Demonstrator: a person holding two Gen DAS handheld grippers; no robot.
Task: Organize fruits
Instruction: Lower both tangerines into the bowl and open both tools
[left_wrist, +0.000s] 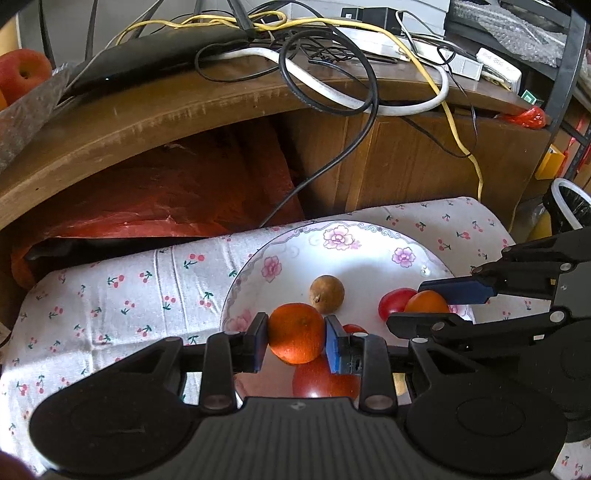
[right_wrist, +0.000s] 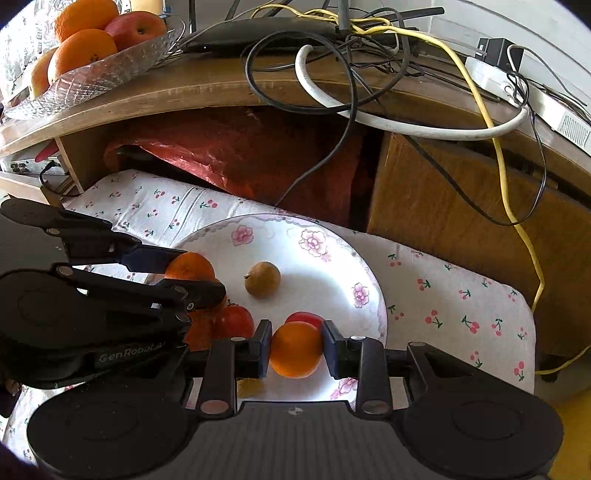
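A white flowered plate (left_wrist: 332, 240) (right_wrist: 325, 236) lies on a cherry-print cloth. My left gripper (left_wrist: 296, 339) is shut on an orange (left_wrist: 295, 332), just above a red fruit (left_wrist: 321, 380). In the right wrist view the left gripper (right_wrist: 195, 273) shows at the plate's left rim with that orange (right_wrist: 188, 266). My right gripper (right_wrist: 295, 349) is shut on a smaller orange (right_wrist: 295, 349) over the plate's near side, with a red fruit (right_wrist: 304, 317) behind it. From the left wrist view the right gripper (left_wrist: 424, 301) holds this orange (left_wrist: 424, 301). A small brown fruit (left_wrist: 327, 294) (right_wrist: 262, 278) sits mid-plate.
A glass bowl (right_wrist: 110, 70) of oranges and a red apple (right_wrist: 136, 27) stands on the wooden desk (left_wrist: 184, 110) behind, at the left. Tangled cables (left_wrist: 332, 74) and a power strip (right_wrist: 535, 99) cover the desk top. A red bag (right_wrist: 240, 155) fills the space under it.
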